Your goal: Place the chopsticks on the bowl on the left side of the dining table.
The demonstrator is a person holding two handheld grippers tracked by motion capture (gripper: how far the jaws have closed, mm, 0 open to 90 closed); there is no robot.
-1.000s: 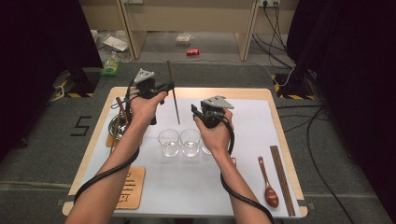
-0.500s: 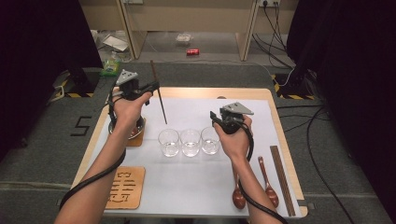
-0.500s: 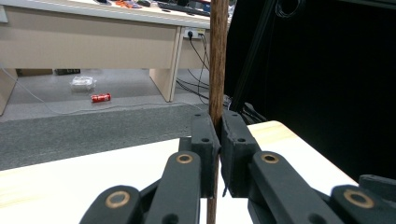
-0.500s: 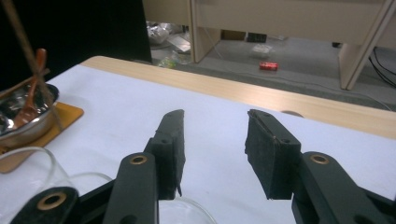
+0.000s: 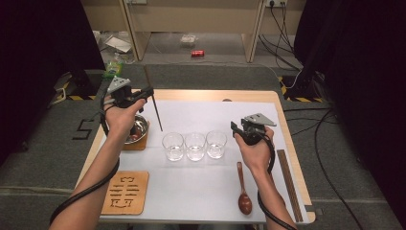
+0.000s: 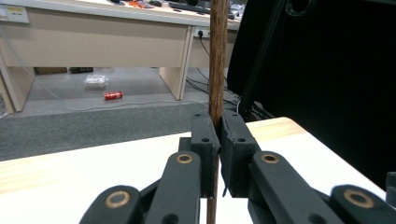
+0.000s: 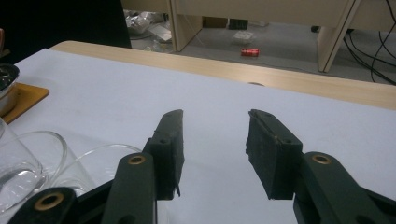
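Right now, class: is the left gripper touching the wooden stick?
Touching. In the left gripper view the left gripper has both pads pressed against the upright stick, with no gap on either side.

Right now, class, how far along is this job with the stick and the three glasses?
Done: the left gripper has picked up the dark wooden stick, its fingers clamped on it. In hand: it is held above the table near the metal bowl. Left: the three glasses stand untouched; the right gripper is open, holding nothing.
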